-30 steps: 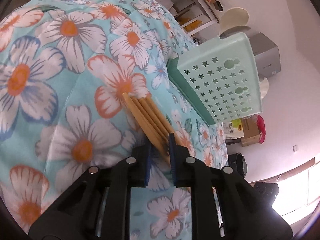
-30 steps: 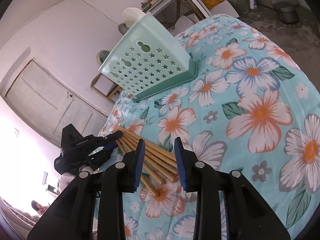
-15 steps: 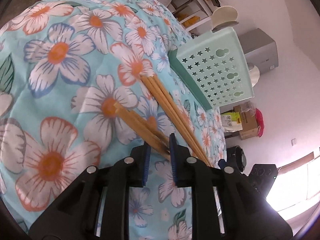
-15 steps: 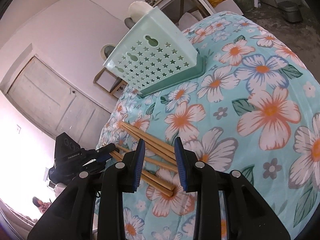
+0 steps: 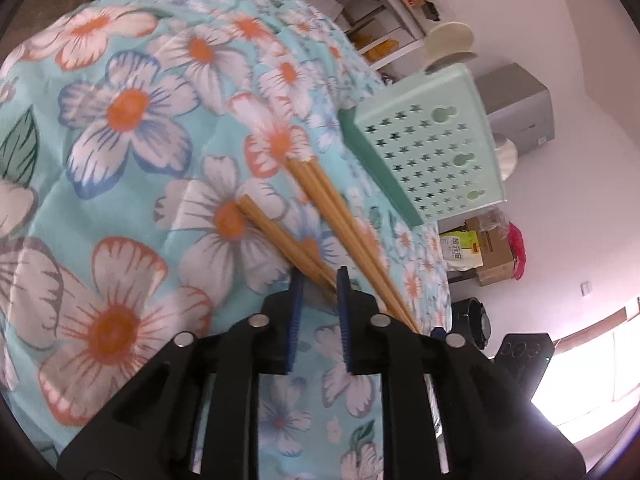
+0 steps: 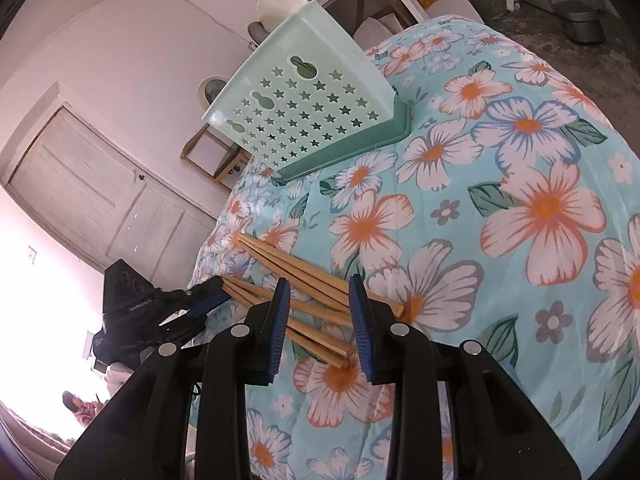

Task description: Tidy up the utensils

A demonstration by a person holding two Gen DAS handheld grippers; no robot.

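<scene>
Left wrist: my left gripper (image 5: pixel 318 286) closing on chopstick pair (image 5: pixel 280 238), thin ends between pads, so I can split it from rest. Second pair (image 5: pixel 340 216) lies just beside on floral cloth (image 5: pixel 120 128), ends toward holder (image 5: pixel 432 152).

Right wrist: my right gripper (image 6: pixel 320 308) jaws apart, straddling chopsticks (image 6: pixel 304 288) above cloth, not pinching; judged steadying pile. Holder (image 6: pixel 304 108) well apart, tilted on cloth (image 6: pixel 520 240). Left gripper (image 6: pixel 208 300) at far ends.
</scene>
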